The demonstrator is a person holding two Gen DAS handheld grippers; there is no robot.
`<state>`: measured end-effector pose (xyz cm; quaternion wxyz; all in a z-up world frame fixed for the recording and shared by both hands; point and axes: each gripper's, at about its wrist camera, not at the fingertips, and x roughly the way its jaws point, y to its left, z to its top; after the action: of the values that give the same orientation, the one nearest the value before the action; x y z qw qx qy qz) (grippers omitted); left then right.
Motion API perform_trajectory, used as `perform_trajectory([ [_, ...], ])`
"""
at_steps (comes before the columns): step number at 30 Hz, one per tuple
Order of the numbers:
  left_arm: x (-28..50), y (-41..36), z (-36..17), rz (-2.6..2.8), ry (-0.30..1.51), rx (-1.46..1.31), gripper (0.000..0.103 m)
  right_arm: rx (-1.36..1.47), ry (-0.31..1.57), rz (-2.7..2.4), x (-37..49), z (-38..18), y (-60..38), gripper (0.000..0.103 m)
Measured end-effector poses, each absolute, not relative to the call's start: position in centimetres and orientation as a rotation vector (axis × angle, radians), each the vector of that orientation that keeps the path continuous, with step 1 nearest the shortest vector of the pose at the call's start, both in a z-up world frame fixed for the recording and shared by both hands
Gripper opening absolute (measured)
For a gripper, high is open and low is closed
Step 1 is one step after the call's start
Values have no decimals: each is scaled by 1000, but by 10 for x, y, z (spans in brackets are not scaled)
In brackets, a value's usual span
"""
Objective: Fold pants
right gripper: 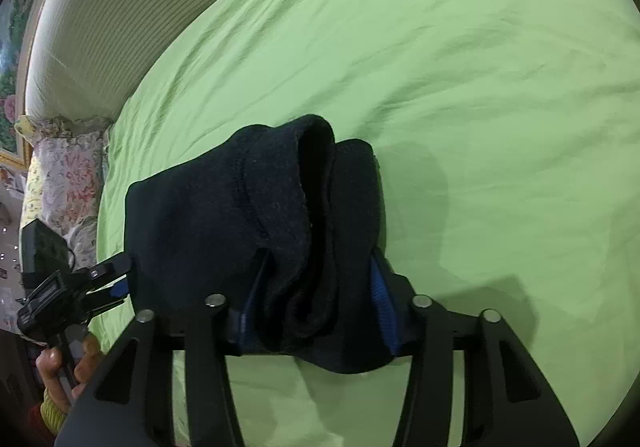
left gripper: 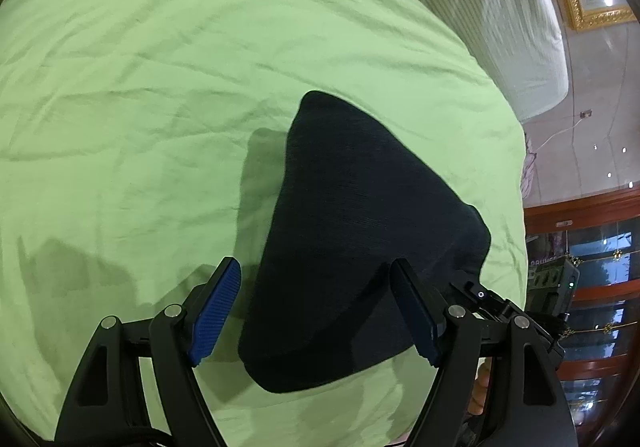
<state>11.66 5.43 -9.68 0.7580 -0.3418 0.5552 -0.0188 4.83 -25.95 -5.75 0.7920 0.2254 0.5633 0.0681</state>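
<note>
Left gripper: nearest the left wrist camera, its blue-padded fingers spread wide apart with nothing between the pads; the left pad sits just left of the dark cloth, the right one against its right edge.
Pants: a dark navy, folded bundle lying on the green bed sheet, near the bed's right edge in the left wrist view; it narrows to a blunt tip at its far end.
Right gripper: nearest the right wrist camera, its fingers clamped on a thick bunch of the pants, blue pads showing on both sides of the cloth.
Folds: in the right wrist view, several layers stand rolled between the fingers, and a wider flap spreads to the left over the sheet.
Left gripper from the right wrist view: at the left edge of the pants, with the person's hand on its handle.
Pillow: striped, pale, at the far left of the bed.
Floral fabric: just beside the sheet's left border.
Cabinet: red-brown wood with glass, right of the bed.
</note>
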Motion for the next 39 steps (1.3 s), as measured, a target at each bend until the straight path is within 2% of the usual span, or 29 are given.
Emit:
perform_trajectory([
  [7, 121, 48, -104, -49, 1227, -740, 79, 508, 1209, 179, 42, -62, -270, 41],
  [12, 124, 46, -112, -49, 1236, -737, 79, 518, 1225, 177, 48, -62, -269, 54],
  [21, 126, 39, -120, -24, 1229, -689, 78, 507, 1237, 163, 53, -63, -263, 60],
  [23, 125, 34, -120, -36, 1223, -678, 71, 522, 1242, 167, 52, -65, -263, 61],
  [27, 122, 31, -116, -29, 1212, -644, 64, 535, 1240, 179, 49, -67, -263, 60],
  [29, 120, 30, -113, -33, 1203, -639, 60, 516, 1234, 195, 48, -65, -262, 53],
  [34, 116, 28, -100, -64, 1165, -621, 37, 497, 1206, 242, 46, -55, -255, 42],
  [39, 107, 34, -83, -76, 1124, -638, 31, 480, 1164, 285, 45, -37, -246, 39],
])
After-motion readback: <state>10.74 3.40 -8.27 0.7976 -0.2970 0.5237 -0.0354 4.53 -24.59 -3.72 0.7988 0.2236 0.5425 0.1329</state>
